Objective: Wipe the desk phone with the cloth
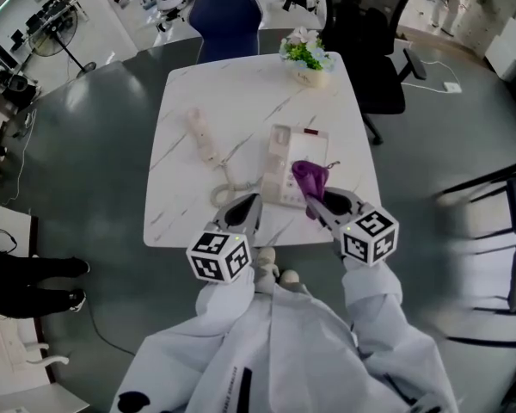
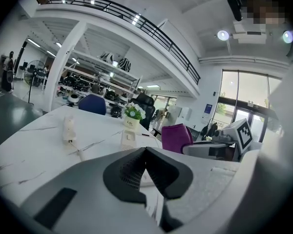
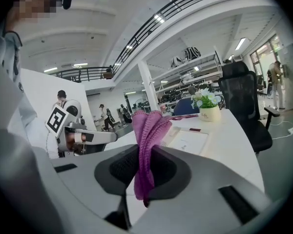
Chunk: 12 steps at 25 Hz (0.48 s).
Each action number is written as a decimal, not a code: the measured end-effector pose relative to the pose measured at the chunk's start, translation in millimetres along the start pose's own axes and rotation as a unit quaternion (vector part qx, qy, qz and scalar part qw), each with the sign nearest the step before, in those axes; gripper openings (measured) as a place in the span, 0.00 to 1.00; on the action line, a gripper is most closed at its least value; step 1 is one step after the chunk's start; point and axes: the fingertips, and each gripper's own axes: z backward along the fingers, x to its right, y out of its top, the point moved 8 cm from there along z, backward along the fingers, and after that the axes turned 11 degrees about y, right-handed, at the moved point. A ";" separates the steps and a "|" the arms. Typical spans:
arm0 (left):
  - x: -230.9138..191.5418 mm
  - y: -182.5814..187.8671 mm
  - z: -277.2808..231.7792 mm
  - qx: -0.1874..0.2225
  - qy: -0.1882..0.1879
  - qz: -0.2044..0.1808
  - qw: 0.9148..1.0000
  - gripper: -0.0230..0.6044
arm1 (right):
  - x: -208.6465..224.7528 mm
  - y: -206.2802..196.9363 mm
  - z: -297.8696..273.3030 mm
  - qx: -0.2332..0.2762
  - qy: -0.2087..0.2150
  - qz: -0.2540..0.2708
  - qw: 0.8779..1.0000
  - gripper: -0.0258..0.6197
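Now: right gripper (image 3: 145, 165) clamped on cloth (image 3: 148, 130), over phone (image 1: 284, 169) on table (image 1: 241, 93); contact unclear. Left gripper (image 2: 146, 161): 2 jaws together, empty. Step: approach. Next: press cloth down, sweep across phone w/ light pressure.

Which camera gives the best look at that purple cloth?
The right gripper view: the purple cloth hangs large and central, pinched in the right gripper. The head view shows it small, over the desk phone; the left gripper view shows a distant purple lump.
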 end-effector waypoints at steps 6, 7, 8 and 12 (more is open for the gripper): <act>-12.3 11.4 -16.0 -0.001 -0.006 -0.001 1.000 0.03 | 17.5 18.7 -7.7 0.016 -0.038 -0.002 0.999 0.10; -15.0 13.5 -19.8 -0.002 -0.008 -0.002 1.000 0.03 | 20.7 21.6 -10.1 0.020 -0.043 -0.003 0.999 0.10; -17.6 15.9 -23.7 -0.004 -0.010 -0.002 1.000 0.03 | 23.7 24.8 -12.6 0.023 -0.047 -0.003 0.999 0.10; -26.6 25.3 -37.6 -0.011 -0.019 -0.003 1.000 0.03 | 34.2 38.8 -20.9 0.034 -0.063 -0.003 0.997 0.10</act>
